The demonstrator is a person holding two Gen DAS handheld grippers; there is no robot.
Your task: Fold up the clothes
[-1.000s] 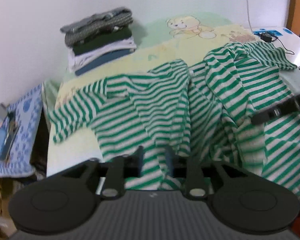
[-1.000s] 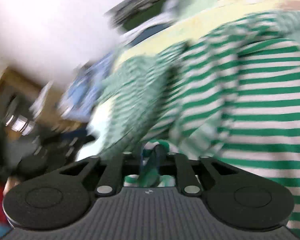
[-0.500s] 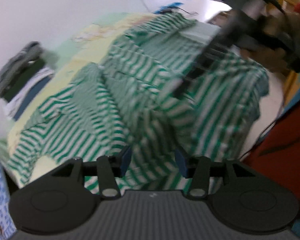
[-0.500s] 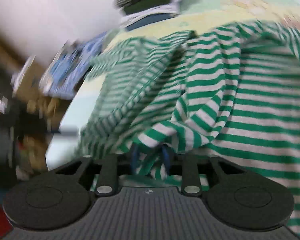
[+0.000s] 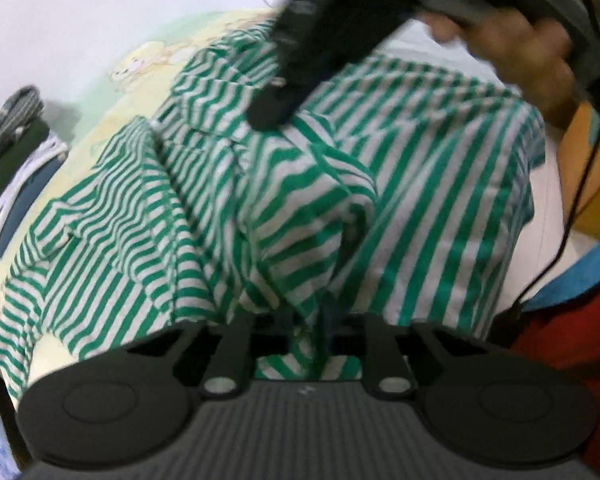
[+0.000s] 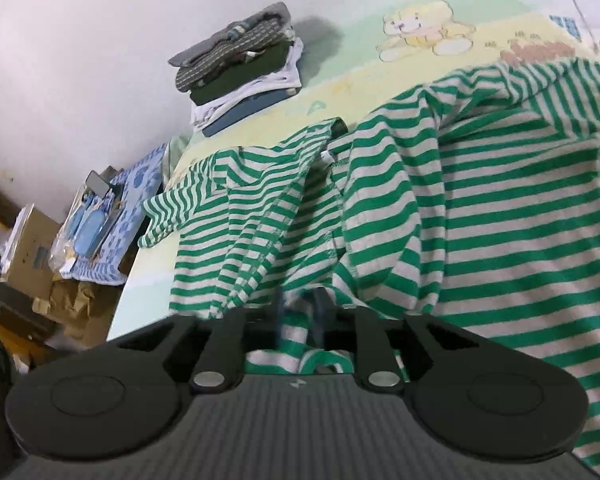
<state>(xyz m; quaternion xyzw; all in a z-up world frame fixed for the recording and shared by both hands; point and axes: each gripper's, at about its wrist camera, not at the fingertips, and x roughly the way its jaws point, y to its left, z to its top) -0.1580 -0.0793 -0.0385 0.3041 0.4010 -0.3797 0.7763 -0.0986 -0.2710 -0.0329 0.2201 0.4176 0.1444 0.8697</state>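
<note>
Two grippers hold one green-and-white striped shirt [image 5: 340, 184], which lies rumpled across a surface covered by a yellow and pale green sheet [image 6: 352, 80] printed with a teddy bear [image 6: 420, 28].

Left gripper [image 5: 304, 328]: the fingers are drawn close together and pinch a bunched fold of the striped shirt at its near edge. From this grip the fabric rises in a loose hump. A sleeve [image 5: 28, 292] trails to the left of the view, over the edge of the sheet.

Right gripper [image 6: 300, 312]: the fingers are drawn close together and pinch a gathered fold of the shirt hem, with striped cloth bulging between and below them. In the left wrist view the same gripper [image 5: 272, 114] appears from outside as a dark blurred body entering from the top, its tip touching the shirt near the far edge. The person's right hand [image 5: 520, 44] grips its handle.

Surroundings: a stack of folded clothes [image 6: 240, 68] stands against the white wall [image 6: 100, 40] at the far left corner of the sheet, well apart from the shirt. Beside the covered surface, at the left, a blue-patterned cloth [image 6: 128, 200] carries small packaged items. Cardboard boxes [image 6: 32, 248] stand further left.
</note>
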